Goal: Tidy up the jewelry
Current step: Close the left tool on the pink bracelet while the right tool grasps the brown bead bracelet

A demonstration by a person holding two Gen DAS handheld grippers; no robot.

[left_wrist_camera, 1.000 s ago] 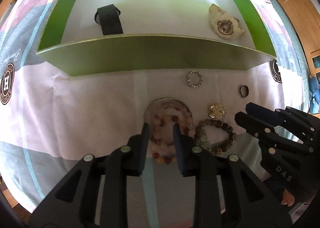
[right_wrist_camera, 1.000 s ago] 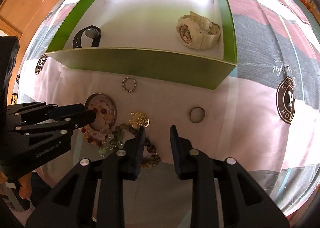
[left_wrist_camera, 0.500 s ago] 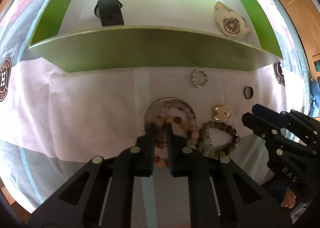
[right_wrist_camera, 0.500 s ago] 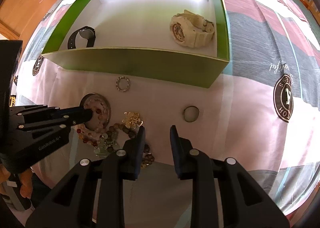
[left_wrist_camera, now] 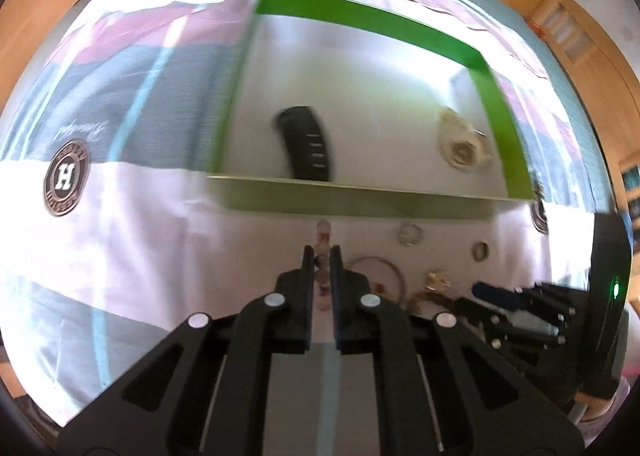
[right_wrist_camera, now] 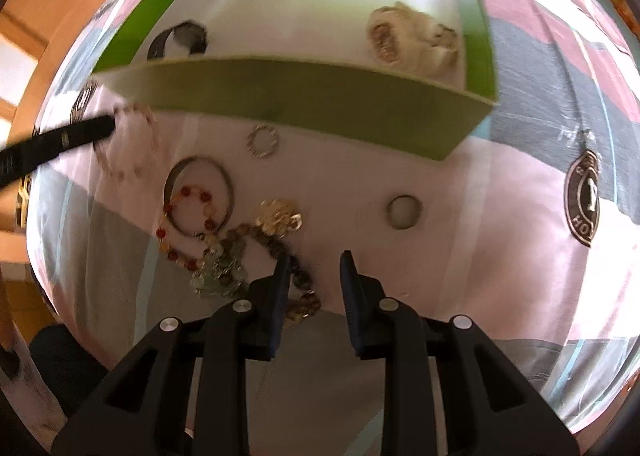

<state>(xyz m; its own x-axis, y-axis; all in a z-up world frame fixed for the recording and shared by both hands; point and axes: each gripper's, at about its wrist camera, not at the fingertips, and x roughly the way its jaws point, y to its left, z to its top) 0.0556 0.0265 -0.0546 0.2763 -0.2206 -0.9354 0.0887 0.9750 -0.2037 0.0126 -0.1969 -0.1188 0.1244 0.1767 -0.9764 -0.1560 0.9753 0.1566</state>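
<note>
Our left tongs (left_wrist_camera: 321,252) pinch a pale pink beaded bracelet (right_wrist_camera: 128,143), lifted near the green cardboard box (right_wrist_camera: 304,95); our right tongs (right_wrist_camera: 314,268) sit spread over the brown beaded bracelet (right_wrist_camera: 298,284).

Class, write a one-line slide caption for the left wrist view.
Left hand-held gripper shut on a pale bead bracelet, lifted before the green box holding two watches.

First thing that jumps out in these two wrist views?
The green box fills the upper frame, with a black watch at its left and a cream watch at its right. The left gripper is shut on a pale bead bracelet, lifted clear of the jewelry pile.
</note>
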